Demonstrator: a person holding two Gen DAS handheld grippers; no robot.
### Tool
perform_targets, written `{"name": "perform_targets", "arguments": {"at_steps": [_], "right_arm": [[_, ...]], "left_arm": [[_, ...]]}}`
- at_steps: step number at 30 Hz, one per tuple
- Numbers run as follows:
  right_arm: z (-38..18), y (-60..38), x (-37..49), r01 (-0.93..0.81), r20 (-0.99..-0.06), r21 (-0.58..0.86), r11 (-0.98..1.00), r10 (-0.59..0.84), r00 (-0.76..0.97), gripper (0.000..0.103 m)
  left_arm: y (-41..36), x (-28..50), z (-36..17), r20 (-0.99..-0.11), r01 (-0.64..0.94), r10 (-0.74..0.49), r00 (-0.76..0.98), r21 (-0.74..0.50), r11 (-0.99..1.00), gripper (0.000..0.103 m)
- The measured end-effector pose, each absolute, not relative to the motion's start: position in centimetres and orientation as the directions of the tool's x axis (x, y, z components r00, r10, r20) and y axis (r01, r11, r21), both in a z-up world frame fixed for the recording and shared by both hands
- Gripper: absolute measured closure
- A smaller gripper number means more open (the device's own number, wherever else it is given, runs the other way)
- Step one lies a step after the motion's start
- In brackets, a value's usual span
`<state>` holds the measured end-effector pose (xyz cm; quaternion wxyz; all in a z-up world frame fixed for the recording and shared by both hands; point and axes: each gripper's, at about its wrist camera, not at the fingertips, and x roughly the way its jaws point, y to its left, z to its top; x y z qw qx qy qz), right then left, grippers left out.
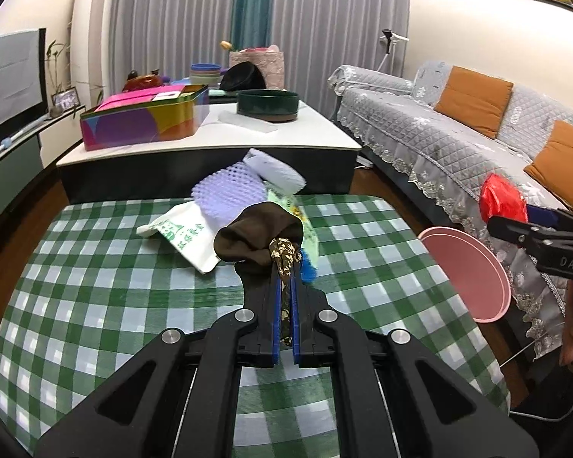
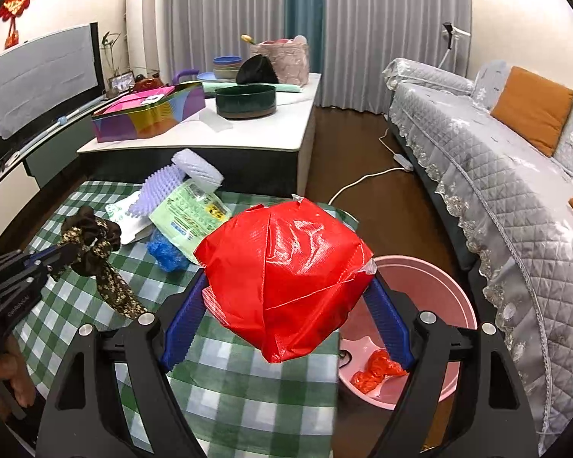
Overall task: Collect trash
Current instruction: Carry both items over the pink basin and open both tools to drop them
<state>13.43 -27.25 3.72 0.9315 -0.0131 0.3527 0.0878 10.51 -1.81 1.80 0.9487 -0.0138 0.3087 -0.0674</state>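
Item: my left gripper [image 1: 285, 267], centre frame, was clamped on a brown floral scrunchie [image 1: 263, 244]. My right gripper [image 2: 286, 297] gripped a crumpled red bag [image 2: 286, 271], centre frame, beside the pink bin [image 2: 431, 305] at lower right.

Red plastic bag [image 2: 286, 274] — crumpled, glossy, puffed into a ball — held clear of the green-checked table [image 2: 248, 393], pinched from both sides.

Brown fabric scrap [image 1: 261, 242] with a floral-print strip, bunched and limp, lifted off the cloth; tail dangles.

Still lying at the table's far edge, in one overlapping heap: white paper bag [image 1: 183, 234] with green print, lilac foam netting [image 1: 229, 198], white foam roll [image 1: 275, 171], pale green wrapper [image 2: 195, 215], blue crumpled piece [image 2: 168, 252].

Pink bin [image 2: 431, 305] beside the table, upright, open — red scrap [image 2: 378, 370] lies inside.
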Motion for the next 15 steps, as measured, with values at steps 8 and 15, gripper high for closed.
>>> {"name": "perform_targets", "arguments": {"at_steps": [8,15], "right_arm": [[3.1,-30.3,13.5,-0.105,-0.651,0.066,0.992,0.122,0.749,0.024],[3.1,-31.7,13.7,-0.082,-0.639,0.054,0.995,0.098,0.763,0.024]], "left_arm": [[-3.4,10.5,1.5,-0.593,0.150,-0.155,0.790,-0.059,0.987,0.099],[-5.3,10.9,1.3,-0.594,0.186,-0.177,0.784,-0.047,0.981,0.099]]}}
